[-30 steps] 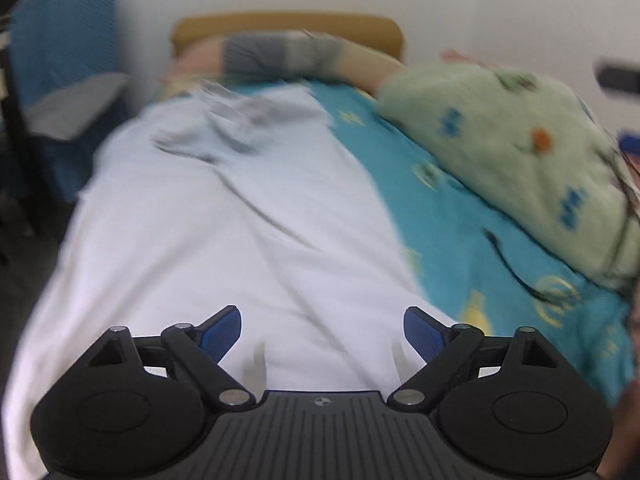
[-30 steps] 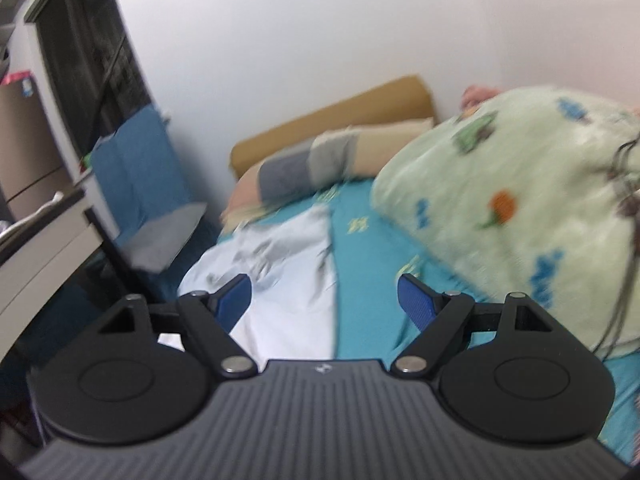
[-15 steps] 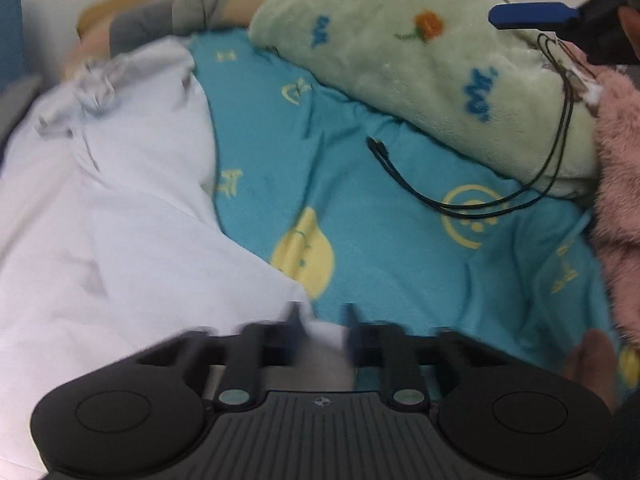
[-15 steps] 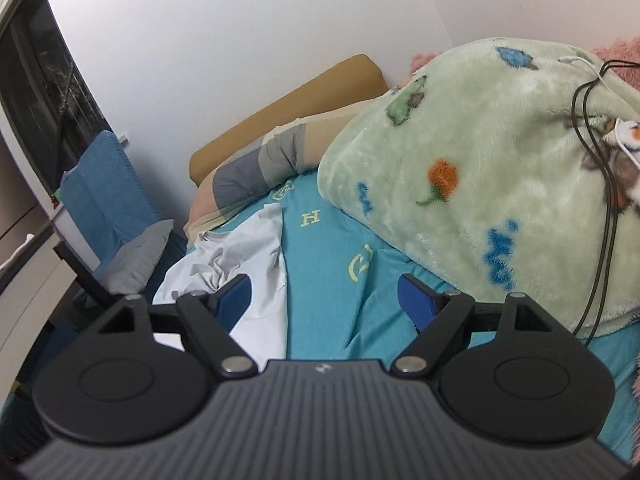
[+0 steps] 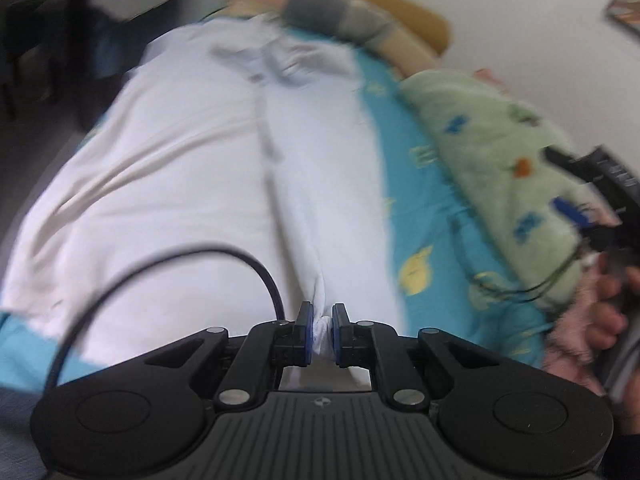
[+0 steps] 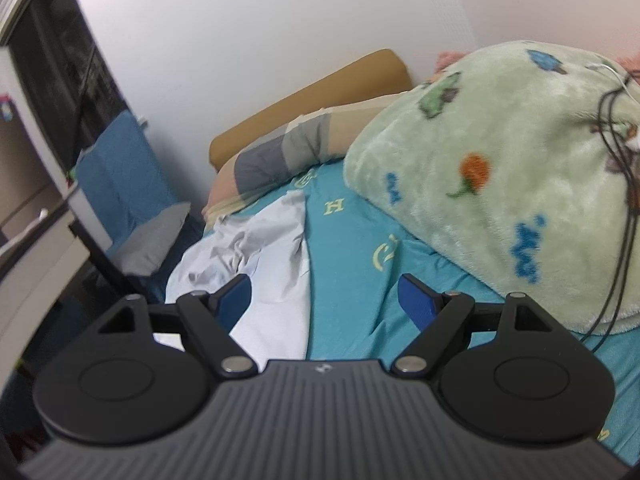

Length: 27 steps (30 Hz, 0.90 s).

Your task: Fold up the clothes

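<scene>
Your left gripper is clamped on the near edge of the white shirt spread along the bed's left side; your right gripper is spread and empty. Pulling one-handed may skew the fold or slip the thin pinch.

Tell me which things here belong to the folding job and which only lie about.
For the job:
- white garment
- left hand-held gripper, shut on its edge
- right hand-held gripper, open

Lying about:
- green blanket
- striped pillow
- black cable
</scene>
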Motion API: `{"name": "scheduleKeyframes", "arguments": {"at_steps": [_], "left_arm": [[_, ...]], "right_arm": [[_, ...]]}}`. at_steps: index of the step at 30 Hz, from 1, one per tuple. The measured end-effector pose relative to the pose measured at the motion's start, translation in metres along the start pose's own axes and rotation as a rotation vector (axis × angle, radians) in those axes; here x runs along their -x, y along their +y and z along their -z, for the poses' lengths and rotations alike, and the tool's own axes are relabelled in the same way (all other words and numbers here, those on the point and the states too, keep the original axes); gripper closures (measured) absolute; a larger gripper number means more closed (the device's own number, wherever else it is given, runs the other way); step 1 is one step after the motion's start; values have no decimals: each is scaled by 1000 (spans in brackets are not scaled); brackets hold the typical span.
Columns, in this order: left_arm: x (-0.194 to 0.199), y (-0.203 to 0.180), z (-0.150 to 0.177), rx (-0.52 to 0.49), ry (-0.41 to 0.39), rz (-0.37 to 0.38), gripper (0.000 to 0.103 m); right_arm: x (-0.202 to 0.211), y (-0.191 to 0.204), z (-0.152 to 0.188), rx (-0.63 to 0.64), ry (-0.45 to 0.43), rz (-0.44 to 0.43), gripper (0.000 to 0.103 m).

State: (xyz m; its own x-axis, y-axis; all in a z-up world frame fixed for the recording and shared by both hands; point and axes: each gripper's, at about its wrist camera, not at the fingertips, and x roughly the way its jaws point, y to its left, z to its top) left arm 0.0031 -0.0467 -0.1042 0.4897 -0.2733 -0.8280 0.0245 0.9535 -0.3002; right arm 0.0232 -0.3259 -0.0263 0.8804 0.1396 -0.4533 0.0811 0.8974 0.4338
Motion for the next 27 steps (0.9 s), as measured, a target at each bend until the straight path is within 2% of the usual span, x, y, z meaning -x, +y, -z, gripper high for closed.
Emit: {"name": "scheduleKeyframes", "arguments": {"at_steps": [2,3,5,7,9,10,15,17,19,20,22,24,27], "left_arm": [[-5,9,2,18,37,-26,92],[-5,10,1,23,45,-15,89],[-4,8,-2,9,43,2,76],[-2,2,-6,-26,30,2,47],[1,-4,-13,-69,0,-10,32],[2,-7,-19,-89,-26,-19,28],[1,-22,-64,-149,-168,-47,20],[-6,-24,-85,-145,-212,-41,20],[-15,-19,-102,-120,-259,-28,20],[-20,-15,-107,-109,-276,-30,20],[-29,-3,-115,-88,-296,-31,20],[-36,11,-115,-90,-317,-29,20],[-48,30,-118,-91,-347,-74,20]], "right_arm": [[-2,7,4,28,14,-3,21],[-2,10,5,37,21,-4,21],[-3,15,9,54,32,-11,21],[-2,20,12,72,33,-26,21],[-1,25,15,79,25,-48,21],[-1,26,16,76,20,-62,21],[-2,35,20,75,-5,-124,23],[-7,39,22,91,-2,-137,31],[-15,45,22,109,8,-149,31],[-23,48,21,112,20,-162,32],[-43,56,17,117,57,-182,42],[-74,72,13,138,106,-189,43],[-132,103,8,202,159,-199,44]]}}
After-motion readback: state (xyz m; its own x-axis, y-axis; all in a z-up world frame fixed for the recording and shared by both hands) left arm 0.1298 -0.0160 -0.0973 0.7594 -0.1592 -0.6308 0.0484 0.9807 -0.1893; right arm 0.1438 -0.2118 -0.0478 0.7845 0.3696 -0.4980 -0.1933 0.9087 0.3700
